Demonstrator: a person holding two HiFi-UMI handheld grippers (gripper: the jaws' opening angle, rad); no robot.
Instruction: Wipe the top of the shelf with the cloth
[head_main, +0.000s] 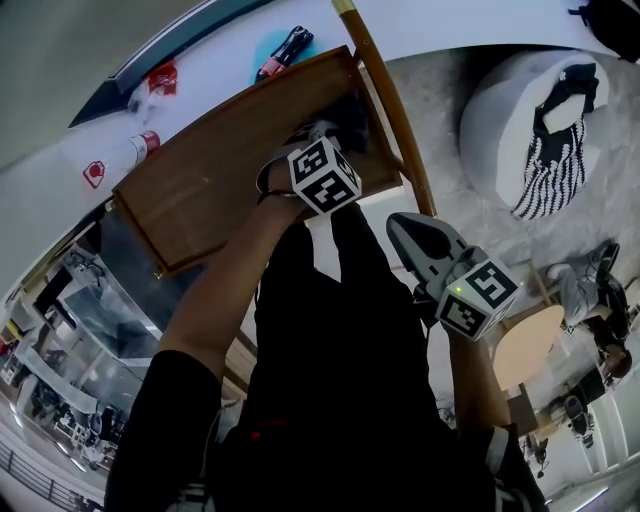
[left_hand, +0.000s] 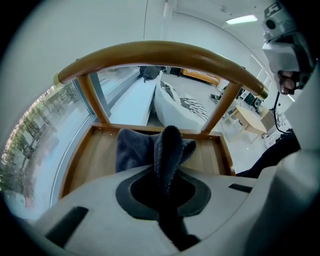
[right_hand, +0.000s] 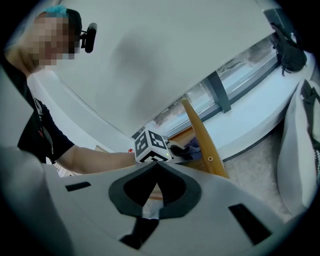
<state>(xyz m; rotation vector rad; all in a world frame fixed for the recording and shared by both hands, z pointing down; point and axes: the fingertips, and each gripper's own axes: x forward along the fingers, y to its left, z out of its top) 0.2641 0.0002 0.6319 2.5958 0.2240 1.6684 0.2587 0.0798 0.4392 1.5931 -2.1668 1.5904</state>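
The shelf top (head_main: 205, 185) is a brown wooden board with a curved wooden rail (head_main: 390, 110) along its right side. My left gripper (head_main: 333, 135) is over the board's right end, shut on a dark grey cloth (head_main: 352, 112). In the left gripper view the cloth (left_hand: 142, 147) bunches out of the gripper (left_hand: 167, 172) onto the board (left_hand: 95, 157), below the rail (left_hand: 160, 52). My right gripper (head_main: 400, 224) hangs off the shelf to the right, shut and empty. In the right gripper view its tips (right_hand: 156, 167) meet, with the left gripper (right_hand: 177, 150) beyond them.
A white window ledge (head_main: 215, 75) behind the shelf carries a red-capped bottle (head_main: 145, 145) and a black and red tool (head_main: 285, 50) on a teal pad. A white round seat (head_main: 515, 120) with a striped cloth stands on the floor to the right, near a small round table (head_main: 530, 345).
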